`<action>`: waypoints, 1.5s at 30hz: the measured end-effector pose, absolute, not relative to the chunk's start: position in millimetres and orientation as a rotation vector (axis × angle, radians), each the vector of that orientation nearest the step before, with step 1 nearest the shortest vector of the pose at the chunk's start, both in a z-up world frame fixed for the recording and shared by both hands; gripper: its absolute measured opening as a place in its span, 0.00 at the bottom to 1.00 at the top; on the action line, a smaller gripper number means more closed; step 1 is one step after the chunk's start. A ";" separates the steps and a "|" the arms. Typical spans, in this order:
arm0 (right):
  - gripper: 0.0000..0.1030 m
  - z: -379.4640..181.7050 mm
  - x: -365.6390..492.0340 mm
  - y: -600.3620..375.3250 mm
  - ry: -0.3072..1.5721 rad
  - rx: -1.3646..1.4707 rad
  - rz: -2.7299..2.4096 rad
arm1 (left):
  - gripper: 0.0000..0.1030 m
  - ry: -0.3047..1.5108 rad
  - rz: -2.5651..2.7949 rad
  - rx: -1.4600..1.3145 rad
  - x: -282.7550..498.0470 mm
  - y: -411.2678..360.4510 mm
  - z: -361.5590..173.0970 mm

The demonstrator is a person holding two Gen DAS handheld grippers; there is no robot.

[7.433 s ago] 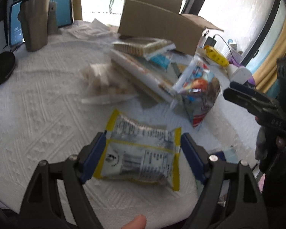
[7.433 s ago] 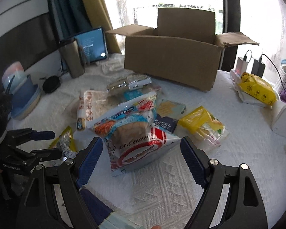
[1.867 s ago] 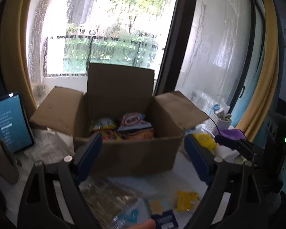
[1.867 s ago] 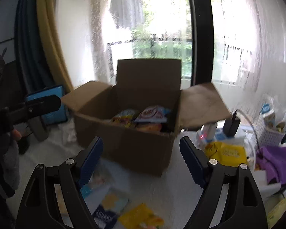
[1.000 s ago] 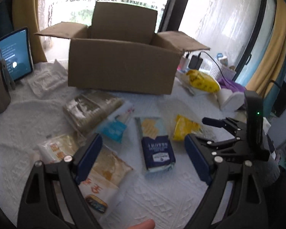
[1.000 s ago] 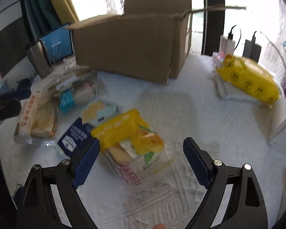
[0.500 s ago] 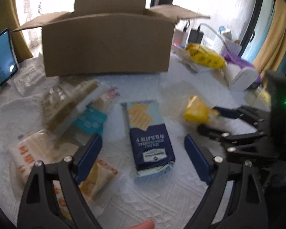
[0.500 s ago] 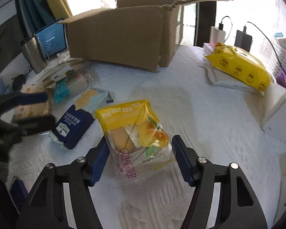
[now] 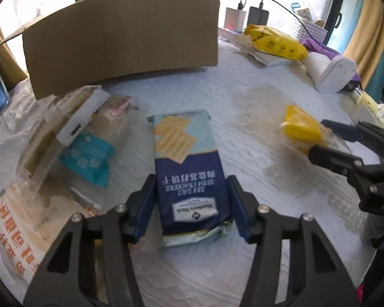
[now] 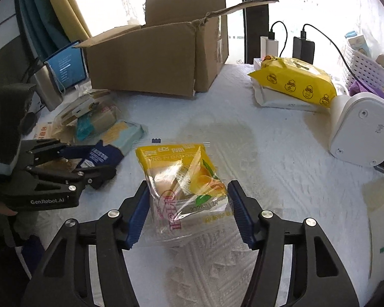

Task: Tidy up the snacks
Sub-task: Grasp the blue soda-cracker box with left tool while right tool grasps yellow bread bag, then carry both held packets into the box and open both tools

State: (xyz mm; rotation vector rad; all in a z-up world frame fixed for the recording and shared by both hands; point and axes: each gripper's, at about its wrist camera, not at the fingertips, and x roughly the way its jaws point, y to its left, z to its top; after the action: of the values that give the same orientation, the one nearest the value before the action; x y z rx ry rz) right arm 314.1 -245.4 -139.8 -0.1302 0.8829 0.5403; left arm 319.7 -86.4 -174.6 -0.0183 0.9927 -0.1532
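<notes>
My left gripper (image 9: 192, 204) has just been closing — jaws now pinch the blue cracker pack (image 9: 189, 174) lying on the table (image 9: 256, 107). My right gripper (image 10: 188, 209), also just closing, clamps the yellow snack bag (image 10: 181, 176). Both look ready for the cardboard box (image 10: 151, 61).

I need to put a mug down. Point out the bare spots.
Free: the white cloth between cardboard box, yellow duck pack and white device. Crowded: the snack pile left of the box.
</notes>
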 end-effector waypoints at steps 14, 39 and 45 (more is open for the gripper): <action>0.61 -94.6 280.2 -228.3 0.794 -0.166 0.540 | 0.52 0.907 -0.255 -0.103 268.3 -77.1 -134.2; 0.61 -19.5 245.1 -154.7 0.634 -0.243 0.567 | 0.52 0.679 -0.258 -0.141 217.9 9.9 -46.4; 0.61 -6.7 251.9 -141.0 0.608 -0.256 0.573 | 0.52 0.643 -0.248 -0.131 220.0 24.7 -33.4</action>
State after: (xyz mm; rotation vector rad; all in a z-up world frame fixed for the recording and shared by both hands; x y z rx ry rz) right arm 251.9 -141.0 -6.7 -0.2557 0.6076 0.5732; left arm 220.0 24.7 -33.4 -0.1305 0.6427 -0.2482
